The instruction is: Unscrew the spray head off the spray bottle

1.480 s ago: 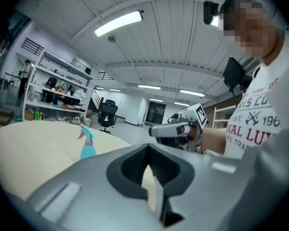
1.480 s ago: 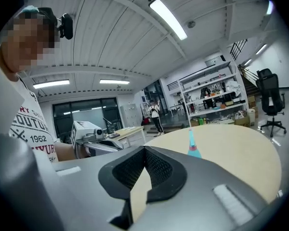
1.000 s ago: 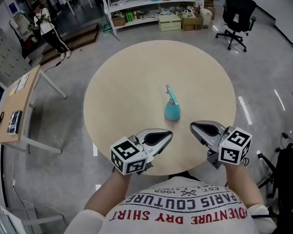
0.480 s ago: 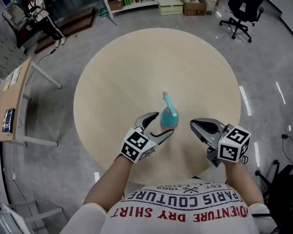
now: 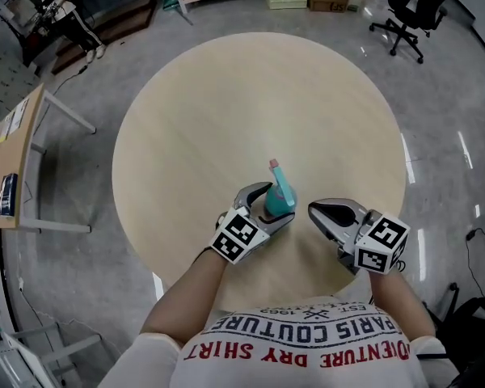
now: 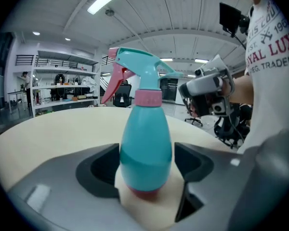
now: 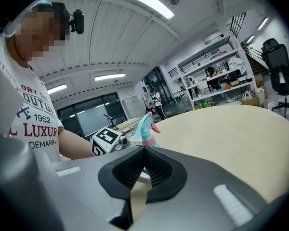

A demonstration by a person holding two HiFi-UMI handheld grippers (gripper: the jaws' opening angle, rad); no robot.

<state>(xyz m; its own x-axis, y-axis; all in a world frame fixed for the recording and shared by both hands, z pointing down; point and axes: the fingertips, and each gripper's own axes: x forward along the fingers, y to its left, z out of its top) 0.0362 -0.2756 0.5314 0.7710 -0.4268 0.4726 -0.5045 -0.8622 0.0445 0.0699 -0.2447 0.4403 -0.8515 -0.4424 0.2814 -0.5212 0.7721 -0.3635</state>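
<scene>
Head view: the spray bottle (image 5: 283, 203) stands upright on the round tabletop (image 5: 226, 95), between its middle and the near edge. A second ago our left gripper (image 5: 268, 207) hung closed over that near edge. It has since come forward and now brackets the bottle's body, with its jaws opening. Our right gripper (image 5: 317, 209) has hardly shifted and waits just right of the bottle, apart from it.

Left gripper view: the teal body stands between the two pads with a gap on either side, so we have not clamped it yet. The spray head (image 6: 139, 66) rises above the jaws, seated on the neck.

Right gripper view: these jaws are pressed together on nothing, and the bottle's head shows beyond them.

We judge that unscrewing has not begun. The left looks placed to close and anchor the body. The right must then open before it can take the head.
</scene>
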